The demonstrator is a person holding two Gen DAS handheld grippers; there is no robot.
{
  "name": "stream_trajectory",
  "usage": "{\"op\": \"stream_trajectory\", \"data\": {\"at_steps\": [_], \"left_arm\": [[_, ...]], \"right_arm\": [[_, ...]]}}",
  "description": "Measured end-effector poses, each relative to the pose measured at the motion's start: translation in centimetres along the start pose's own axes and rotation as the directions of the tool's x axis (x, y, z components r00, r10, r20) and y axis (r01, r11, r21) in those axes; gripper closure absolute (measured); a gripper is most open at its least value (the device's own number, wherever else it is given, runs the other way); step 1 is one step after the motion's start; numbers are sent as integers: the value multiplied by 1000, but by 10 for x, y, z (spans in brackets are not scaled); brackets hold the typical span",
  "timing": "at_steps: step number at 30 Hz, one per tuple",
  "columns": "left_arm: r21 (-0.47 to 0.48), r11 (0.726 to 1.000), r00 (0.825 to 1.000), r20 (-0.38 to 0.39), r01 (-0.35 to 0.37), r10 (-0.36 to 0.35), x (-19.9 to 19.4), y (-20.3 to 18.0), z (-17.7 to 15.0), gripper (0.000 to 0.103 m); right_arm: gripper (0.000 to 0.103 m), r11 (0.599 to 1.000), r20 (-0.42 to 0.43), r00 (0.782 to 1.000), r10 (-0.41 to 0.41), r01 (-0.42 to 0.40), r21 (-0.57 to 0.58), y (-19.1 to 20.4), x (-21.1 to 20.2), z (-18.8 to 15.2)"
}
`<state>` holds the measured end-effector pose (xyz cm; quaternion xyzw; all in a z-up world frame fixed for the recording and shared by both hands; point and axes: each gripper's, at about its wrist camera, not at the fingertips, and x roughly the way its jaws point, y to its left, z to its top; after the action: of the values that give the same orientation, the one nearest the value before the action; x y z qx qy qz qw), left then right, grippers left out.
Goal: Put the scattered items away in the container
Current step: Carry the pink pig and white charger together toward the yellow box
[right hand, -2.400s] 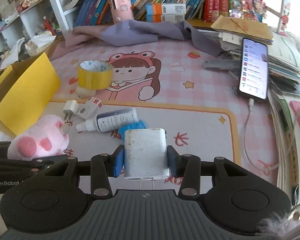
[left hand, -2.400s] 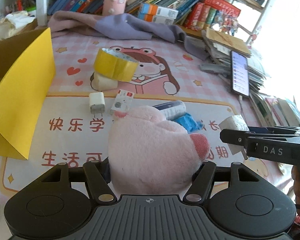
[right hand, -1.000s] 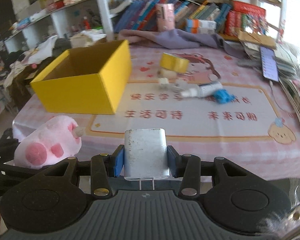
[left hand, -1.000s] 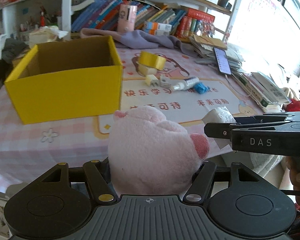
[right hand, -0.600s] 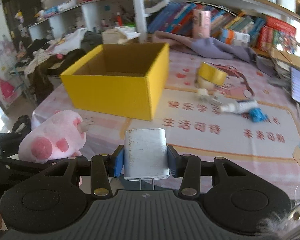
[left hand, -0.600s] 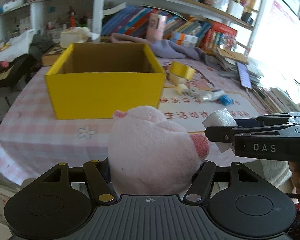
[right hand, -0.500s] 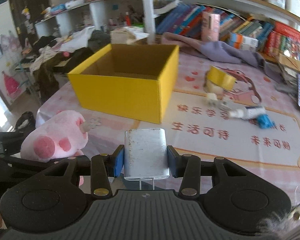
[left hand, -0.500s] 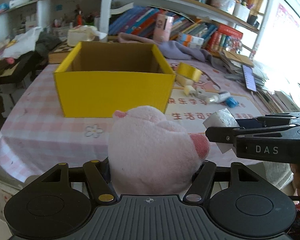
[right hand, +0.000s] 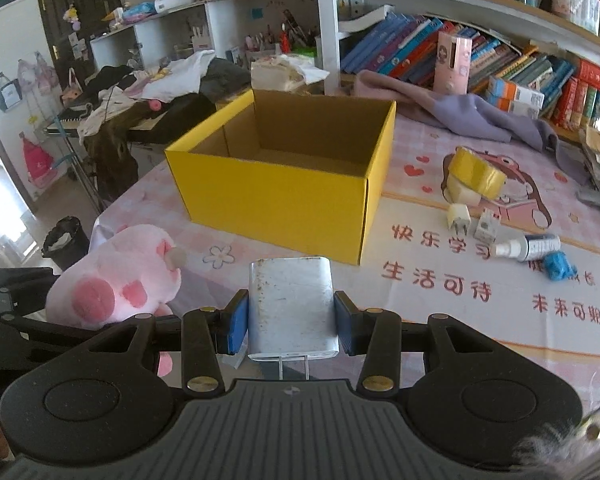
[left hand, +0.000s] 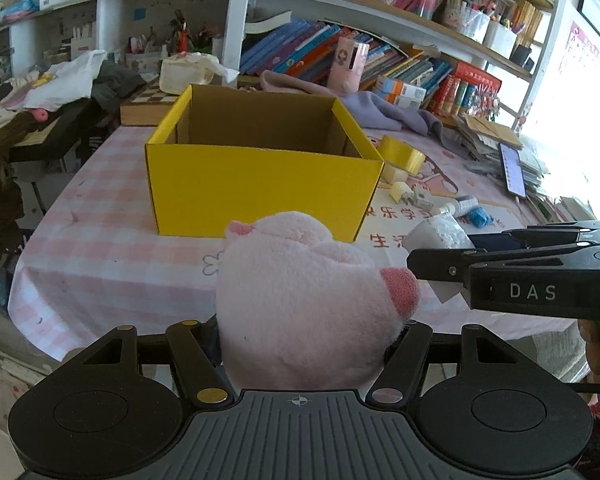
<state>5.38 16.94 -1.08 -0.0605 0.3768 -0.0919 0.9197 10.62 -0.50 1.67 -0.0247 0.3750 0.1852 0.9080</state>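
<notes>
My left gripper (left hand: 302, 332) is shut on a pink plush pig (left hand: 308, 300), held in the air in front of the table's near edge; the pig also shows in the right wrist view (right hand: 116, 284). My right gripper (right hand: 291, 322) is shut on a white charger block (right hand: 290, 310), which also shows in the left wrist view (left hand: 436, 236), just right of the pig. The open yellow box (left hand: 260, 172) stands on the table ahead, its inside brown; it also shows in the right wrist view (right hand: 284, 192). Both grippers are short of the box.
Right of the box lie a yellow tape roll (right hand: 476, 172), two small white plugs (right hand: 460, 216), a spray bottle (right hand: 528, 246) and a blue object (right hand: 558, 266). A phone (left hand: 514, 170) and book stacks line the right edge. A purple cloth (right hand: 472, 116) and bookshelves are behind.
Both grippers, each still holding its item, have pulled back from the scattered items and swung left, so the yellow box now stands straight ahead and a bit closer.
</notes>
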Motion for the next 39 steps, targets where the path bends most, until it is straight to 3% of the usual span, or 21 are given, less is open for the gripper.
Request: {"op": "stream_trajectory", "data": {"at_steps": [9, 20, 39], "left_arm": [[-30, 999, 1000, -2, -29, 29, 3, 9, 3, 37], [7, 999, 999, 17, -43, 43, 2, 14, 14, 37], [121, 990, 995, 83, -71, 62, 32, 19, 89, 37]], "right_arm": [[61, 999, -17, 999, 35, -35, -41, 7, 13, 10], [61, 998, -6, 998, 67, -67, -21, 7, 28, 19], [61, 996, 70, 995, 72, -68, -53, -6, 61, 90]]}}
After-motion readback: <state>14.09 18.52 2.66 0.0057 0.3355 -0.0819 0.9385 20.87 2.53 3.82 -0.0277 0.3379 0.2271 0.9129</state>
